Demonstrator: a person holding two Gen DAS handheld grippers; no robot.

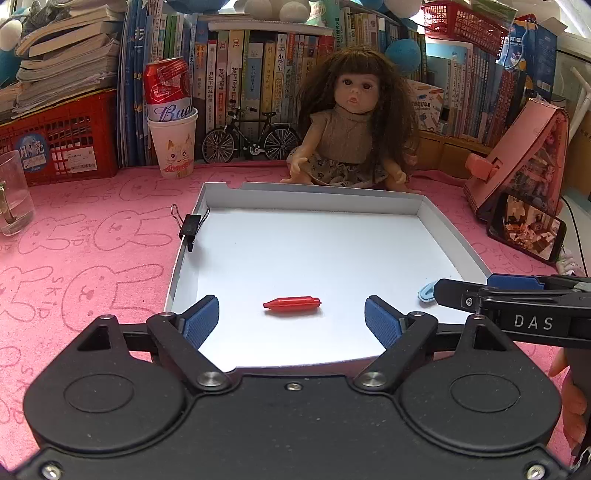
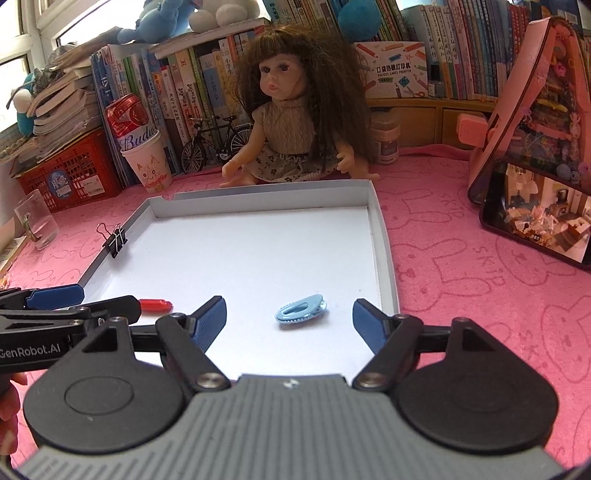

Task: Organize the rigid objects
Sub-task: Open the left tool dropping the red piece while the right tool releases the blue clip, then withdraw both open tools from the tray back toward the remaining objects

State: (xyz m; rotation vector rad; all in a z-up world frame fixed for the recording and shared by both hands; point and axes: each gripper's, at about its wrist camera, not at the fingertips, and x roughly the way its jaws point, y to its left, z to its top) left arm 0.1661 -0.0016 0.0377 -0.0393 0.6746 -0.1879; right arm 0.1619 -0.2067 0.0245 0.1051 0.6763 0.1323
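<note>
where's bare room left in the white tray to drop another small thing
Most of the tray floor is free, from the binder clip across to the far wall. The near edge is crowded: red piece, blue clip and both grippers.

Worktop cover: pink cloth (image 2: 461, 295), rabbit outlines.
Rear: books (image 1: 258, 74) upright in rows; more stacked on red crate (image 1: 59, 144).
Window: upper left (image 2: 22, 48), daylight.
Shelf top: plush toys (image 2: 159, 18).
</note>
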